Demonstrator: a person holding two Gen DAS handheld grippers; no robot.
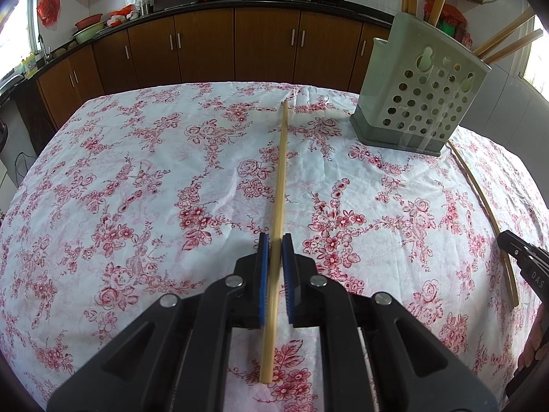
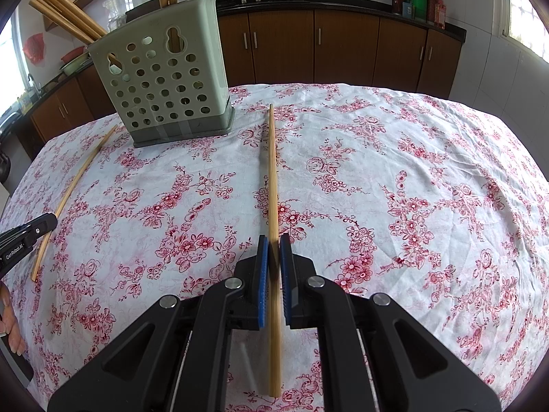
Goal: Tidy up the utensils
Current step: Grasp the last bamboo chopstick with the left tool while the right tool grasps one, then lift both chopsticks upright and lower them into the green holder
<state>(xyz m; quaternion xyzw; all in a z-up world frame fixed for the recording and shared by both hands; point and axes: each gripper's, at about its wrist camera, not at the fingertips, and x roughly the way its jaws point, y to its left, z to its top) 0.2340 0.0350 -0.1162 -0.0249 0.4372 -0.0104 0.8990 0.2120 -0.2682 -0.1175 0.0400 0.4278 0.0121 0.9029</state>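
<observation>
Done: many chopsticks standing in the holder [image 2: 164,79].
Left: two sticks not in yet, one in each claw.
Left claw [image 1: 275,250]: nearly shut, pinching a stick [image 1: 282,171], far end low over the counter [image 1: 137,171].
Right claw [image 2: 273,250]: nearly shut, pinching the other stick [image 2: 272,171].
Holder: on the counter, between both claws.
</observation>
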